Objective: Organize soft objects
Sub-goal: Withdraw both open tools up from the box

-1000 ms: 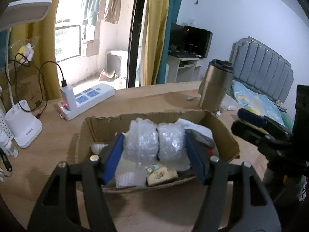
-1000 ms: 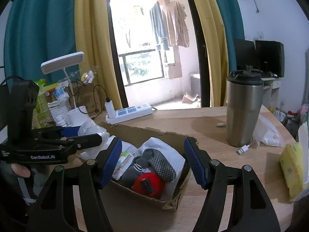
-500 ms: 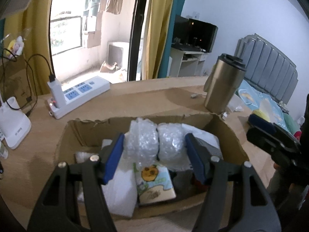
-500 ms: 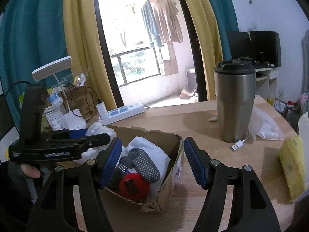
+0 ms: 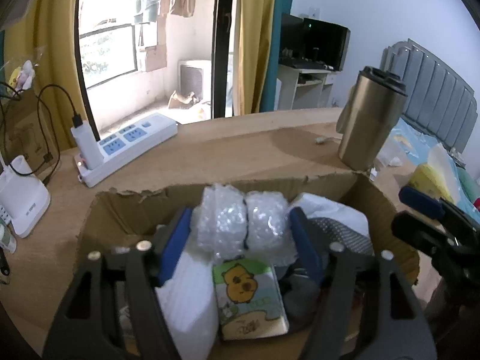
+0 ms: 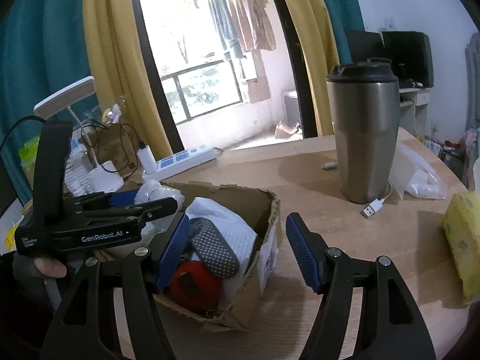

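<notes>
Only the left wrist view looks straight down into the cardboard box [image 5: 129, 210] on the desk [image 5: 228, 156], showing the bubble wrap bundle [image 5: 240, 225] between the blue pads of the left claw [image 5: 241, 241], whose jaws are opening; a narrow gap shows at the left pad, and whether the right pad touches the wrap cannot be told. Under the bundle lie a tissue pack with a cartoon animal [image 5: 249, 294] and a white foam sheet [image 5: 186, 303], both hidden from the right wrist view. That view instead shows a red ball [image 6: 195, 285], a grey dotted sock [image 6: 214, 249] and a white cloth [image 6: 231, 228] at the box's near corner, seen between the spread, empty jaws of the right claw [image 6: 237, 252], which straddles the box's torn rim. The left claw's black body crosses its left side, hiding the far part of the box. A steel tumbler [image 6: 364, 138], a power strip [image 5: 126, 147], a loose USB plug [image 6: 372, 208] and a yellow sponge [image 6: 463, 240] stand around on the desk.
</notes>
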The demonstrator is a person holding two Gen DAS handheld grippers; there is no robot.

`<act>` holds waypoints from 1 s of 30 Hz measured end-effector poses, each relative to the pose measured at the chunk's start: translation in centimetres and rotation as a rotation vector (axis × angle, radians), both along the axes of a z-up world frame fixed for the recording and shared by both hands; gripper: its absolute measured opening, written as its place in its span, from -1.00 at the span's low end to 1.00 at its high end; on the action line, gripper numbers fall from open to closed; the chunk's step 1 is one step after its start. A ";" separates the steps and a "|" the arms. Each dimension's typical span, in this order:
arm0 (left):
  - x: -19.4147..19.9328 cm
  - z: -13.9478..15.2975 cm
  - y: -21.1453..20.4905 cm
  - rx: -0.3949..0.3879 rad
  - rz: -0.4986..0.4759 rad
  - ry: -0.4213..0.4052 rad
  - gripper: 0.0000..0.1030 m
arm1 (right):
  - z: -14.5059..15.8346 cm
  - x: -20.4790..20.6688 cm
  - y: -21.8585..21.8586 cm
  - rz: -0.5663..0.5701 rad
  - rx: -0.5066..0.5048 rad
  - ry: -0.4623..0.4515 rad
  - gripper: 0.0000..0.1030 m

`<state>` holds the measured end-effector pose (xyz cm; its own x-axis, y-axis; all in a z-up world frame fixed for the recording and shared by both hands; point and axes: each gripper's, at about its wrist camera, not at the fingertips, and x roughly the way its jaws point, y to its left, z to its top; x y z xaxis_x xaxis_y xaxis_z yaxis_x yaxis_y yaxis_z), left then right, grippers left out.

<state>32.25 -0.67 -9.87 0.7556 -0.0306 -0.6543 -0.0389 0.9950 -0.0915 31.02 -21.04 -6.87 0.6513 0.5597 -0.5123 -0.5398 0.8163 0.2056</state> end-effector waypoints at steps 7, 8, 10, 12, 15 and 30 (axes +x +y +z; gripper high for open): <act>-0.2 0.1 0.3 -0.028 -0.005 -0.001 0.73 | -0.1 0.1 -0.1 -0.017 -0.001 0.000 0.36; -0.5 0.3 0.3 -0.029 -0.008 -0.006 0.73 | -0.1 0.0 -0.1 -0.018 -0.004 -0.001 0.36; -0.8 0.6 0.2 -0.025 -0.012 -0.013 0.73 | -0.1 0.0 0.0 -0.020 -0.011 -0.003 0.36; -1.2 0.9 0.2 -0.028 -0.015 -0.020 0.73 | 0.0 -0.1 0.1 -0.023 -0.017 -0.008 0.36; -2.0 1.3 0.3 -0.032 -0.021 -0.030 0.73 | 0.1 -0.4 0.3 -0.030 -0.024 -0.017 0.36; -6.9 3.5 1.4 -0.047 -0.040 -0.099 0.73 | 1.8 -3.3 1.3 -0.043 -0.056 -0.064 0.36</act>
